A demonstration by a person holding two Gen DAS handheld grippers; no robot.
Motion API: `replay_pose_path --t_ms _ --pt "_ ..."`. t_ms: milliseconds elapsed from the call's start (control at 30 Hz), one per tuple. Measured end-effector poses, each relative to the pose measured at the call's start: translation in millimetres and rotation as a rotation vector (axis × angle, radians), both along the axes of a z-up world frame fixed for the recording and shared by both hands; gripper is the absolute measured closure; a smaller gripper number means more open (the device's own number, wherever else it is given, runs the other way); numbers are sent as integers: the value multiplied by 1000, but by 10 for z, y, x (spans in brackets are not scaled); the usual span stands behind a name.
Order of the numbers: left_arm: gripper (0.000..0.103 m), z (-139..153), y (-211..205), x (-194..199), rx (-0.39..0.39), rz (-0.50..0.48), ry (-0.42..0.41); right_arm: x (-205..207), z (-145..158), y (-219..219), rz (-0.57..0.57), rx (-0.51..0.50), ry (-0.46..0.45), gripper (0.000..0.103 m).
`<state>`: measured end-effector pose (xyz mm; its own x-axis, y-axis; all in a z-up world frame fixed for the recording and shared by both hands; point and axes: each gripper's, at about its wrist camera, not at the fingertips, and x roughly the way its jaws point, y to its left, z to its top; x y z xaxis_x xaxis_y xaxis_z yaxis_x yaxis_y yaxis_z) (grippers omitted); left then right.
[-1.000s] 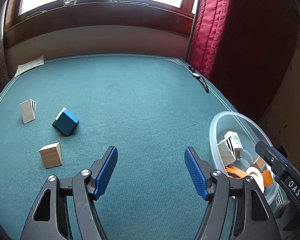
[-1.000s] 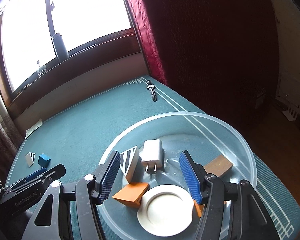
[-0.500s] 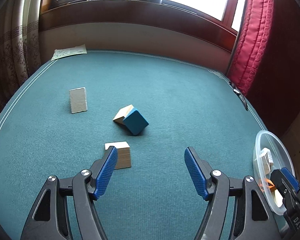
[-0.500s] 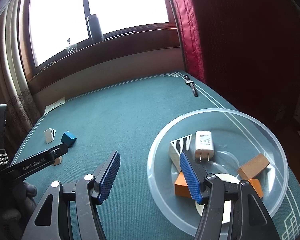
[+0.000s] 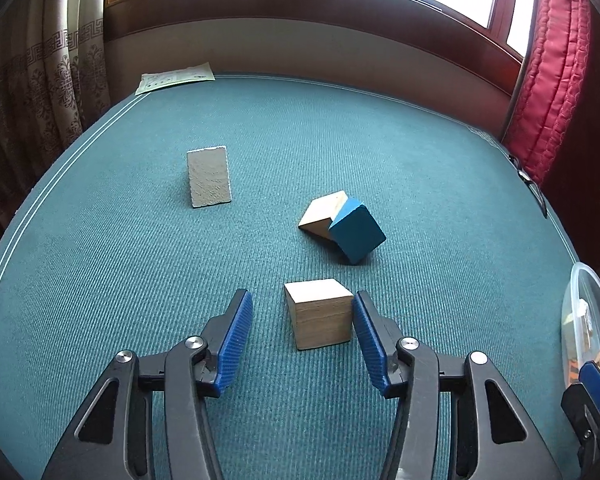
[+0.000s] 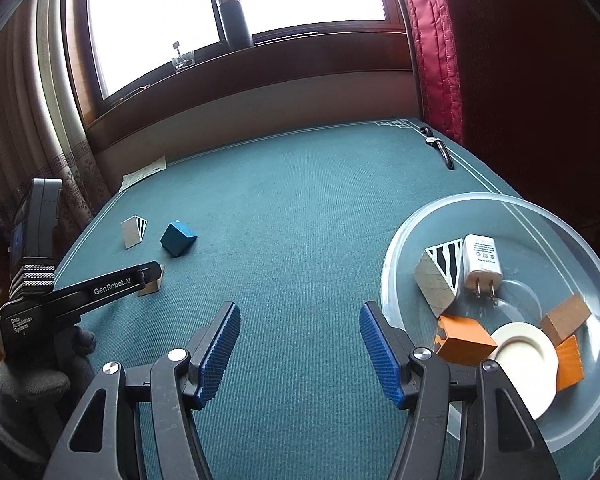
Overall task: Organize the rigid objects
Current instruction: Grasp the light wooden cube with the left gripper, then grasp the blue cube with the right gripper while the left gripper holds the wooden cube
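"GenRobot.AI" reads clearly along the left gripper (image 6: 150,276), "Data Acquisition System" sits on its body, and tiny print on the white charger (image 6: 482,266), right of the jaws, is unreadable.

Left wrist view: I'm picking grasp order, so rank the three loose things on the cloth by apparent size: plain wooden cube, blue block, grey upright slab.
1. plain wooden cube, though it sits nearest the camera, which inflates it.
2-3. grey upright slab and blue block look alike; the slab is farther off, so I won't rank them.
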<state>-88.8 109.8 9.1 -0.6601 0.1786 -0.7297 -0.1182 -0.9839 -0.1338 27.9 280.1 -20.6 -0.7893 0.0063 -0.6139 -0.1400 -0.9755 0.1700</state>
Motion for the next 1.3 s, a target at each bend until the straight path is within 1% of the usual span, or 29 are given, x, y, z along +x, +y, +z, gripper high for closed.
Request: replay_pose_path --t_ms 233,267,333,367,500,600,700,867,1033,1300 --pt "59 -9 45 -35 -12 -17 6 -39 -42 -45 12 -10 -23 38" --pt "61 -10 46 -32 -10 -20 7 -46 -49 -52 15 -10 -27 38" --pt "67 -7 42 -29 -3 -24 9 -63 -57 -72 19 -10 -34 38" --pt "68 -8 38 -28 1 -26 9 -71 -60 -83 23 -9 -37 38" --pt "68 -2 -3 -4 25 -31 15 -131 -70 -127 49 -24 -59 38" --pt "68 47 -40 50 17 -16 53 -196 -84 -157 69 -43 -79 38" --pt "68 98 -109 86 15 5 84 -284 -95 -190 86 -66 -97 38" --pt "68 114 -280 89 22 50 96 -488 -100 -260 119 -119 -130 38" --pt "68 74 -414 75 13 111 97 -751 -104 -345 157 -162 -148 38" --pt "68 17 -530 22 50 159 72 -1235 -150 -457 207 -318 -176 38"
